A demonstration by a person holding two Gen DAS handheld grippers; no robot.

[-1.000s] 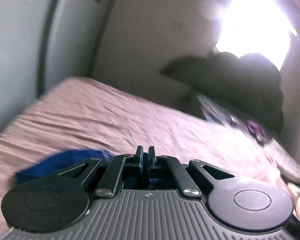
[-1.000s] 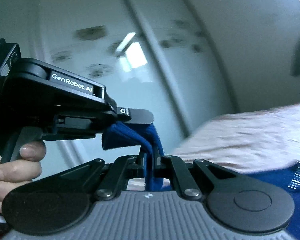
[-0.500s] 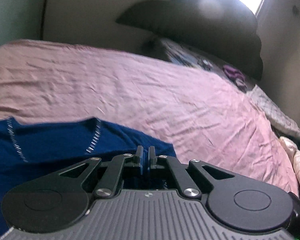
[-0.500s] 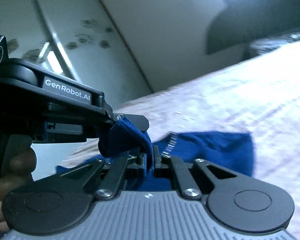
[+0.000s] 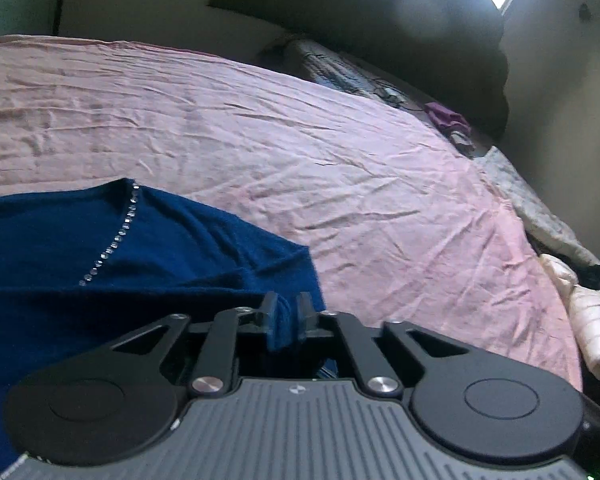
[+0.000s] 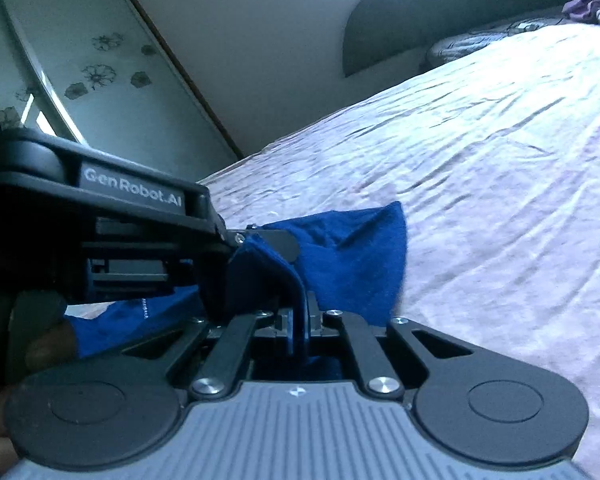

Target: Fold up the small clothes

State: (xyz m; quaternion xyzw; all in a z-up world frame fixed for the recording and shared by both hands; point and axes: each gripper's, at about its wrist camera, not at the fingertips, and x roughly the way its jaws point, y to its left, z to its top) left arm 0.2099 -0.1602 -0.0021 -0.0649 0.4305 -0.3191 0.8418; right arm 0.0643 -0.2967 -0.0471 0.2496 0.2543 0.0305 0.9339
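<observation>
Seemingly at the end of a fold, the left wrist view showed the navy blue garment (image 5: pixel 112 264) spread on the pink bedsheet (image 5: pixel 340 168), lying mostly ahead and to the left of the left gripper (image 5: pixel 286 318). A line of small shiny studs (image 5: pixel 114 242) ran diagonally across it, and its free right edge ended just ahead of the fingertips. The left jaws had just been opening: a clear gap stood between them, with a fold of the blue cloth rising in that gap, so the pads no longer seemed to press on it. From there the garment's longer run appeared to stretch leftward, away from bare sheet on the right.

Next, the right wrist view showed the right gripper (image 6: pixel 298 322) with its jaws drawn together on a thin edge of the same cloth, which rose between the fingertips and draped over toward the left gripper's tip close on the left. A pointed corner (image 6: pixel 384 240) of the garment lay on the sheet just ahead and to the right. The two grippers sat close together at one edge, the right one alone gripping; a hand (image 6: pixel 40 344) showed dimly at the left.
</observation>
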